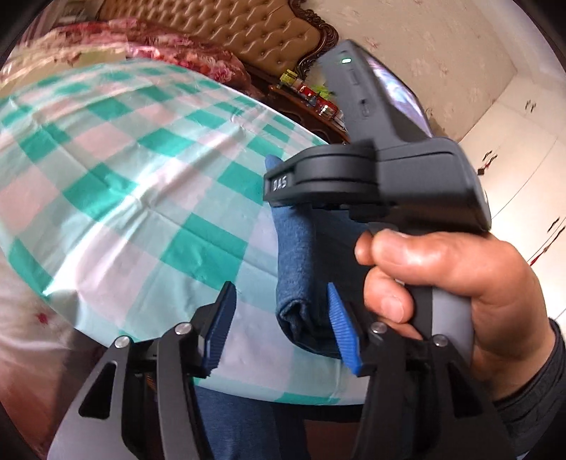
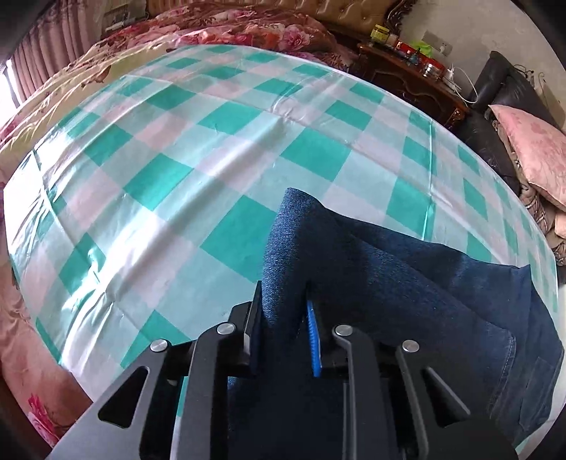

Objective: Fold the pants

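Dark denim pants (image 2: 406, 283) lie on the checked tabletop (image 2: 177, 177), at its near edge. Right tongs (image 2: 283, 339) pinch a raised fold; left tongs (image 1: 279, 329) gape beside it, empty. Soft, heavyish cloth; best gripped at folded edges.

A tufted headboard (image 1: 247, 32) and cluttered dark nightstand (image 2: 410, 78) are being lit by daylight through pink curtains (image 2: 42, 67).
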Demonstrator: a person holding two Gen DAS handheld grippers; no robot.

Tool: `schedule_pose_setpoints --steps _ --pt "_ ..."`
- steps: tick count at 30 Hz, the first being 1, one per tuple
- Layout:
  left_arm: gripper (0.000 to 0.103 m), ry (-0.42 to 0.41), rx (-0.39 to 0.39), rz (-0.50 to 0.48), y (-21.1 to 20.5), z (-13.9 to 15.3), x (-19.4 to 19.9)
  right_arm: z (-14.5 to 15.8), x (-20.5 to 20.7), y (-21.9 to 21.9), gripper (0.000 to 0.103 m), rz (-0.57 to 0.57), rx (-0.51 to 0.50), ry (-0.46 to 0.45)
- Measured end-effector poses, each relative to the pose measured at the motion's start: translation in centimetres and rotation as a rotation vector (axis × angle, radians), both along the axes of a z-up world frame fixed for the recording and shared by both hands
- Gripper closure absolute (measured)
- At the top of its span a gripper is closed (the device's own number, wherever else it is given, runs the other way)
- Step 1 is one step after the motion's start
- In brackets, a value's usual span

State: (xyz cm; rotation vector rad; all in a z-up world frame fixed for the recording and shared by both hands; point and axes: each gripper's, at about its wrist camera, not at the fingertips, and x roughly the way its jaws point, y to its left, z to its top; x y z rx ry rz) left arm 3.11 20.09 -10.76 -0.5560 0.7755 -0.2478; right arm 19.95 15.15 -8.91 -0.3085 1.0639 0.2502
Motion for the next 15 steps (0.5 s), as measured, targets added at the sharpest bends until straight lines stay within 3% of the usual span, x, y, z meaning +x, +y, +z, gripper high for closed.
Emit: schedule_pose_setpoints --steps 5,7,9,10,11,15 --pt "0.047 0.020 -0.047 -0.005 0.2 -1.0 0.6 0.4 -0.1 -0.5 0.085 0.008 0.018 -0.010" --pt "0.058 0.031 -0.033 -0.001 0.0 -1.2 0.9 0.6 -0.1 -0.8 0.086 0.004 0.034 -0.007" --pt "0.061 0.038 -0.038 -0.008 -0.1 -1.5 1.1 0.8 -0.3 -0.9 0.086 0.012 0.036 -0.016" --pt "0.068 0.036 -0.040 -0.014 -0.2 -1.3 1.2 0.9 -0.3 -1.0 0.086 0.014 0.039 -0.018" --pt "0.083 0.033 -0.033 -0.025 -0.5 -1.1 1.3 1.0 -0.3 -1.2 0.086 0.015 0.050 -0.016" --pt "0.089 -0.024 0.113 -0.044 -2.9 1.6 1.0 2.8 -0.2 -3.0 0.088 -0.003 0.142 -0.002"
